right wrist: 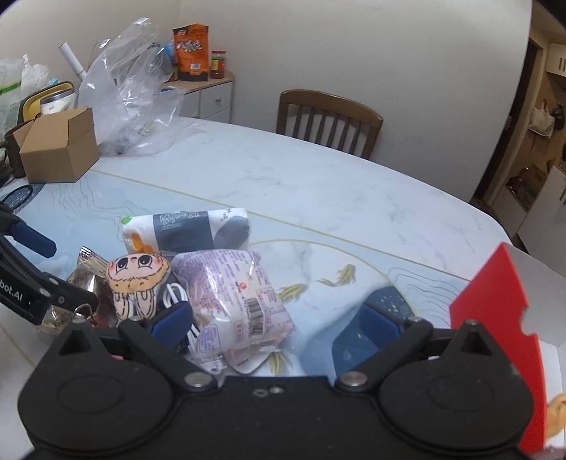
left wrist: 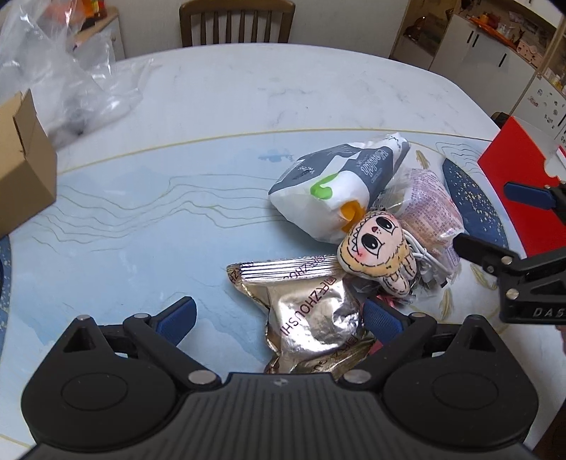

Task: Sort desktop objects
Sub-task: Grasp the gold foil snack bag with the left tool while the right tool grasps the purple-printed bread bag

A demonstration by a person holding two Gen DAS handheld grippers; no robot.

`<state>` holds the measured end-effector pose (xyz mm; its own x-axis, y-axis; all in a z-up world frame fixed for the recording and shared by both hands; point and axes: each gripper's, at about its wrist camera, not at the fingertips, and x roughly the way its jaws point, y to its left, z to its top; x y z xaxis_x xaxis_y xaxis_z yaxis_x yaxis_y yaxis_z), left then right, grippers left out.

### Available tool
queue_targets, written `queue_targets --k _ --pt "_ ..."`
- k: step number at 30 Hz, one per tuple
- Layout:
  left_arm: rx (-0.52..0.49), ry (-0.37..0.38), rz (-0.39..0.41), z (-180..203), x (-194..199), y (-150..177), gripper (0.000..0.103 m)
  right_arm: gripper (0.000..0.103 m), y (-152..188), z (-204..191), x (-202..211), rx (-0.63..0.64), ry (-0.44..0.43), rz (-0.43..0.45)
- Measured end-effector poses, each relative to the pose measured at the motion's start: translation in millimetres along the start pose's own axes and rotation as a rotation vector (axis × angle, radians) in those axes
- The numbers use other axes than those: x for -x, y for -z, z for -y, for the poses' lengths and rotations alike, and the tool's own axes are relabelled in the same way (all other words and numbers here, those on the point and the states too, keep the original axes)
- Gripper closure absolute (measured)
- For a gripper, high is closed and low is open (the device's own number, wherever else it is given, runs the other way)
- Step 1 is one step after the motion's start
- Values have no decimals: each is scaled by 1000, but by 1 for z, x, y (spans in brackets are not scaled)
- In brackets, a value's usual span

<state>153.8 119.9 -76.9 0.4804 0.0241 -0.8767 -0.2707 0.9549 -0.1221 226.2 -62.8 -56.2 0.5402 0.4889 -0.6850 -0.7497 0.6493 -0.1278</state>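
A pile lies on the table: a gold foil snack packet (left wrist: 311,311) (right wrist: 85,272), a small plush doll (left wrist: 375,247) (right wrist: 136,279), a white and grey tissue pack (left wrist: 339,187) (right wrist: 187,226), a purple-printed bag (left wrist: 428,212) (right wrist: 233,290) and a white cable (right wrist: 180,293). My left gripper (left wrist: 279,318) is open, its fingers either side of the foil packet. My right gripper (right wrist: 276,325) is open, its fingers straddling the purple bag's near end. Each gripper shows in the other's view, the left (right wrist: 42,269) and the right (left wrist: 495,223).
A red and white open box (left wrist: 523,184) (right wrist: 502,318) stands at the right. A cardboard box (left wrist: 21,159) (right wrist: 58,148) and clear plastic bags (right wrist: 127,95) are at the left. A wooden chair (left wrist: 237,21) stands behind the table.
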Motion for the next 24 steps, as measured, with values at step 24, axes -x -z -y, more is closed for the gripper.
queue_targets --k 24 --pt "64 101 -56 -2 -9 -6 36 29 -8 -2 -38 19 -126 -74"
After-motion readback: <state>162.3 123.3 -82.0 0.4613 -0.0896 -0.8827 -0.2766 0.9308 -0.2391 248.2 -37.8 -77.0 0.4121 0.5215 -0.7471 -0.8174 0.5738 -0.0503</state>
